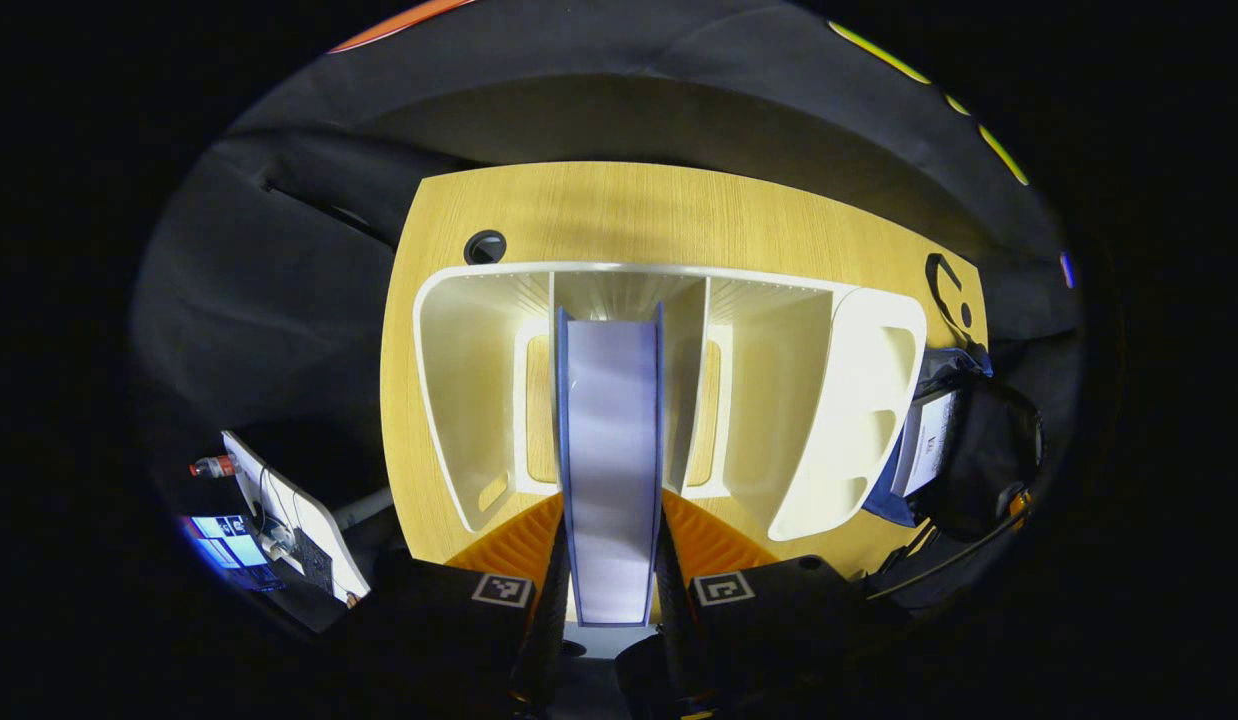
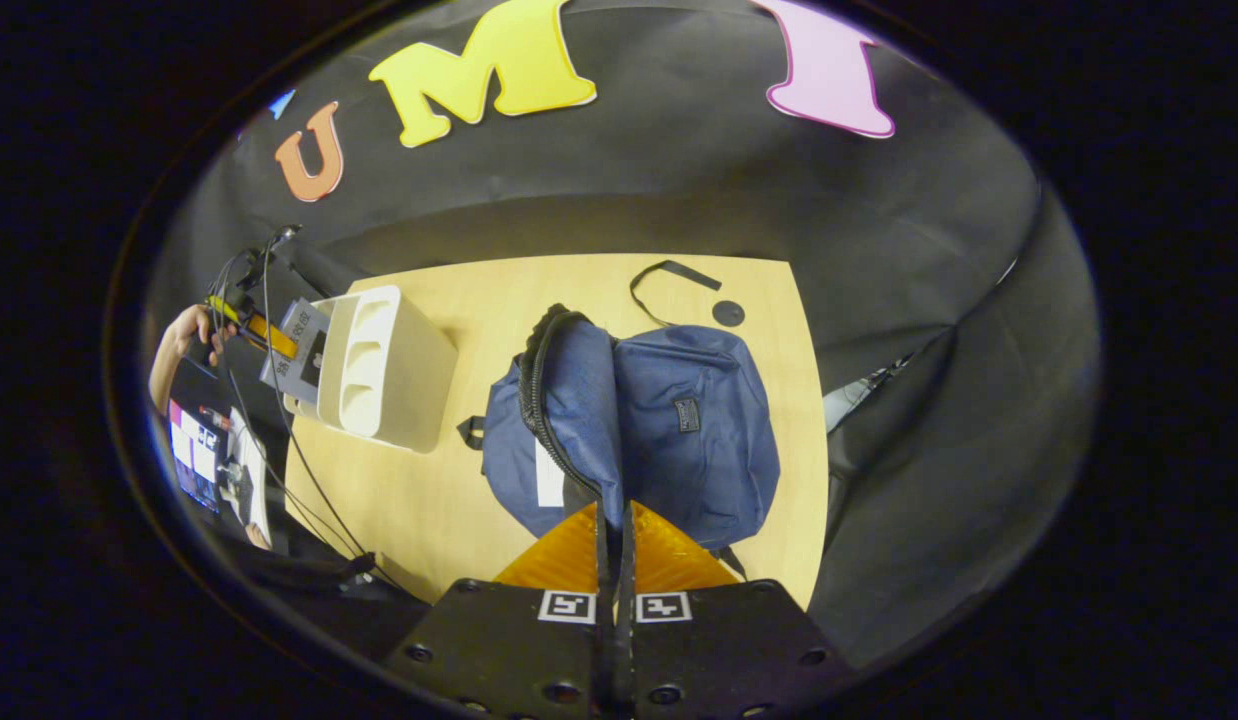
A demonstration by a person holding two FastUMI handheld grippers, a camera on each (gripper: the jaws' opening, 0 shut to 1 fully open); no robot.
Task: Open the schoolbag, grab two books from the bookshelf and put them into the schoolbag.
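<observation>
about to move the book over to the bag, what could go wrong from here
1. The left gripper pinches the book at one edge only, so it may sag or slip in transit.
2. The book stands between the dividers of the bookshelf; a crooked pull could drag the shelf.
3. The right gripper holds the schoolbag at its zipper edge; the opening looks narrow and the book may catch.

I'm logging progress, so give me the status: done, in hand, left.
Done: the schoolbag lies unzipped on the table, and something white, perhaps a first book, shows in its opening. In hand: the left gripper clamps a blue-covered book in front of the white bookshelf; the right gripper pinches the bag's opening edge. Left: carry this book across and slide it into the bag.
</observation>
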